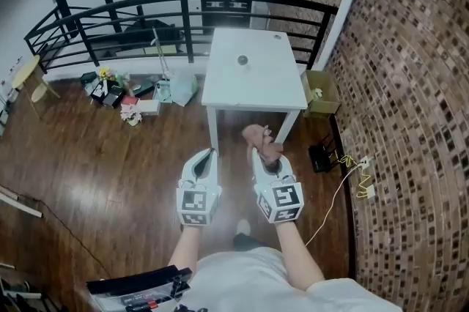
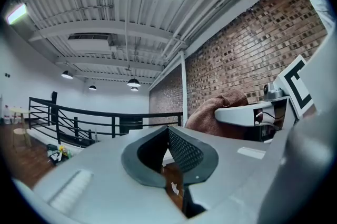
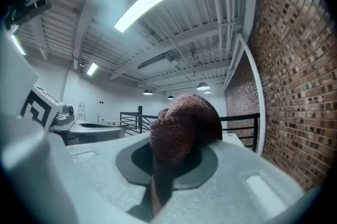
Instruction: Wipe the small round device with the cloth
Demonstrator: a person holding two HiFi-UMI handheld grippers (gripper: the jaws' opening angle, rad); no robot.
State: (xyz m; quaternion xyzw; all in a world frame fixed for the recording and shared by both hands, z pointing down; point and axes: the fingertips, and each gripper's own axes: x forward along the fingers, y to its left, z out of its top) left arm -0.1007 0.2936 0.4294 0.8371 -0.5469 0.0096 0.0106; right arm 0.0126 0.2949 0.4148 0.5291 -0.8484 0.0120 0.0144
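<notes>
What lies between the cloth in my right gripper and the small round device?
In the head view, only bare top of the white table: the small round device sits mid-table, the cloth short of its near edge.

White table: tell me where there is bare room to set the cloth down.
The white table is bare all around the small round device, widest along its near edge. Crowded: the floor clutter left of it, the cardboard box at its right.
</notes>
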